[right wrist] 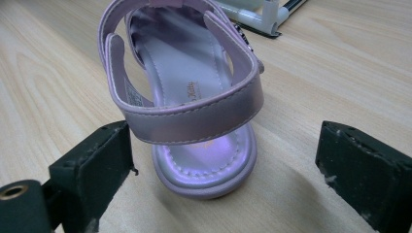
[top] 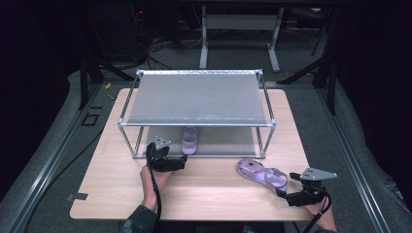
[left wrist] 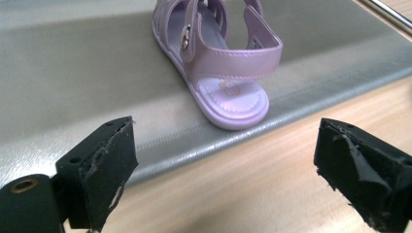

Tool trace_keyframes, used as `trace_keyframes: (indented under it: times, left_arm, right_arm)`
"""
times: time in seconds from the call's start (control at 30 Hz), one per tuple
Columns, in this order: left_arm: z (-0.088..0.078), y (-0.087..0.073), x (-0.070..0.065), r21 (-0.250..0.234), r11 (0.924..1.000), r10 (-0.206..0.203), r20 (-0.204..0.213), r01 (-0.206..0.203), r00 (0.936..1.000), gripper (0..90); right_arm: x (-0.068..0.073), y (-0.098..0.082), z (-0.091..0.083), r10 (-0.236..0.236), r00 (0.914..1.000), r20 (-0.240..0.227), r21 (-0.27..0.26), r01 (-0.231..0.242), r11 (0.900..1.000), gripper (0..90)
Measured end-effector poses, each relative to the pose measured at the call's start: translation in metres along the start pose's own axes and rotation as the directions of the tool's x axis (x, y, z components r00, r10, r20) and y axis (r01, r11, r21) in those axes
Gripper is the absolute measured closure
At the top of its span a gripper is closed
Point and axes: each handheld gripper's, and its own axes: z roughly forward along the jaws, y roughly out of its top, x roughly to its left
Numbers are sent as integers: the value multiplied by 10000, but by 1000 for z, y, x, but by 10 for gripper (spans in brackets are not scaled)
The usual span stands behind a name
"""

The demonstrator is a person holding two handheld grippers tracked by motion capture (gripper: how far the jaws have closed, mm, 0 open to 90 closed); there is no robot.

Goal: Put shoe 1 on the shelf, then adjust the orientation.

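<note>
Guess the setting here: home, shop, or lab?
Likely a lab recording station: a bare wooden table in a dark room, cables on the floor behind it, and a metal shoe rack set up as a prop.

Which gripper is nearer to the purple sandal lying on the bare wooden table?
Right. The right gripper sits just behind that sandal's heel, jaws open. The left gripper is farther away, before the rack, facing the other sandal.

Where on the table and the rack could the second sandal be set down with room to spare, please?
The rack's top shelf is bare. On the lower shelf, the stretch right of the placed sandal is free. The wooden tabletop is bare left of the left gripper. It is crowded at the front right, where the right gripper sits close behind the second sandal.
</note>
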Motion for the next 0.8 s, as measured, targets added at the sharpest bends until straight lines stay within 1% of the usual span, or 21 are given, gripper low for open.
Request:
trace_keyframes:
  times: [0.1, 0.17, 0.27, 0.33, 0.4, 0.43, 0.5, 0.57, 0.67, 0.7, 0.8]
  left_arm:
    - [-6, -4, 1, 130, 9999, 97, 86, -98, 9999, 57]
    - [-11, -8, 1, 93, 9999, 105, 74, -106, 9999, 45]
    - [-19, -15, 6, 46, 10000, 74, 207, -75, 9998, 25]
    - [-25, -20, 9, 43, 9999, 112, 110, -113, 9999, 17]
    - [-30, -26, 12, 44, 10000, 10, 96, -10, 10000, 15]
    - [-33, -28, 14, 61, 10000, 68, 44, -68, 10000, 12]
    - [-38, -34, 16, 50, 10000, -46, 33, 46, 10000, 12]
    - [-42, -39, 18, 49, 10000, -50, -36, 50, 10000, 10]
    - [-48, -44, 21, 132, 9999, -20, -101, 21, 9999, 8]
    - [-50, -46, 22, 144, 9999, -21, -127, 23, 9999, 5]
    - [-56, -50, 25, 164, 9998, -81, -197, 84, 9998, 1]
  right_arm:
    - [0, 0, 0, -14, 10000, -32, 3, 14, 10000, 63]
    - [-1, 0, -1, 52, 10000, -80, -9, -52, 10000, 64]
    - [-1, 0, -1, 43, 10000, -49, -34, -44, 10000, 64]
    - [0, 0, -1, 42, 10000, -3, -51, -42, 10000, 64]
    - [0, 0, -1, 32, 10000, 8, -18, -32, 10000, 63]
    - [0, 0, -1, 16, 10000, 1, -22, -16, 10000, 63]
    - [0, 0, -1, 25, 10000, -13, -33, -25, 10000, 63]
    - [0, 0, -1, 5, 10000, -27, -19, -5, 10000, 62]
    - [0, 0, -1, -11, 9999, -101, -37, 10, 10000, 61]
    - [1, 0, -1, -49, 10000, 25, 20, 49, 10000, 60]
    - [1, 1, -2, -132, 9999, -4, 2, 132, 9999, 54]
